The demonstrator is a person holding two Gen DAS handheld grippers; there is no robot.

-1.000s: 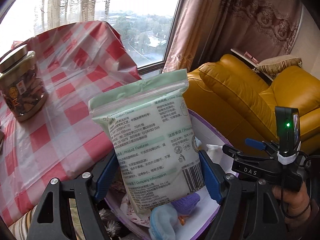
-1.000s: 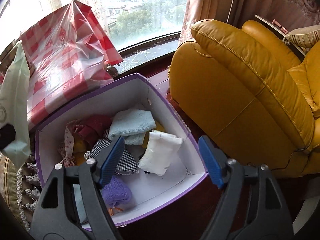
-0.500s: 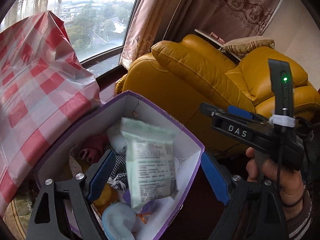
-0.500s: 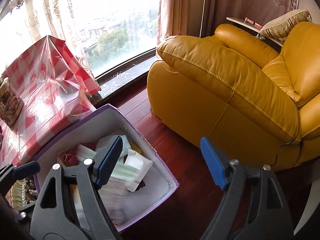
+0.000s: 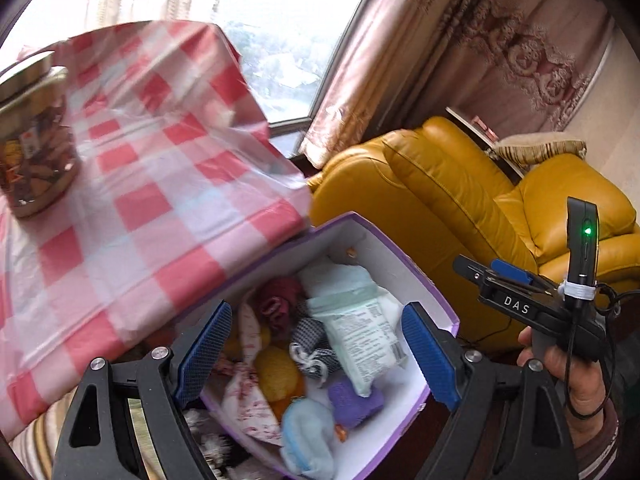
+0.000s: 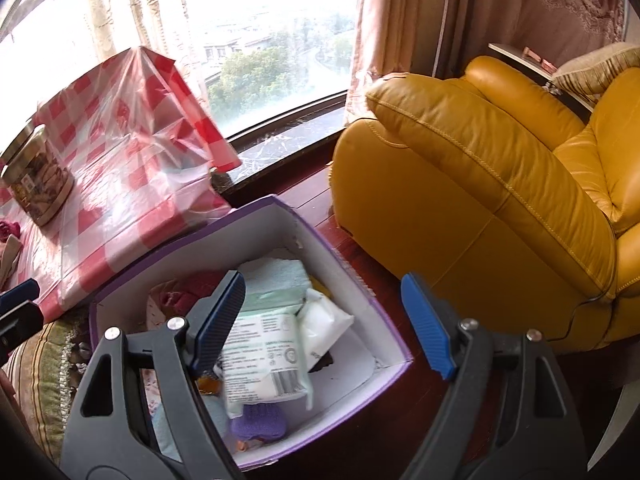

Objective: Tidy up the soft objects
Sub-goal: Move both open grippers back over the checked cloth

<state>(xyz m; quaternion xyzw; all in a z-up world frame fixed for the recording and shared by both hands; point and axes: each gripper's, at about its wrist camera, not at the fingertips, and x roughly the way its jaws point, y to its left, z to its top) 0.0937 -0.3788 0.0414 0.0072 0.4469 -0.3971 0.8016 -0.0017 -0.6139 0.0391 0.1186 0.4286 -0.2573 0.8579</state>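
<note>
A purple-rimmed white box stands on the floor beside the table. In it lies a pale green cotton tissue pack on top of several soft things: a dark red cloth, a checked pouch, a yellow piece, a purple knit and a light blue cloth. My left gripper is open and empty above the box. My right gripper is open and empty over the box's right part. It also shows in the left wrist view.
A table with a red and white checked cloth is at the left, with a jar on it. A yellow leather armchair stands right of the box. A window and curtains are behind.
My left gripper let go of the tissue pack, which dropped into the box and now lies flat there. The left gripper has lifted and swung back toward the table.
</note>
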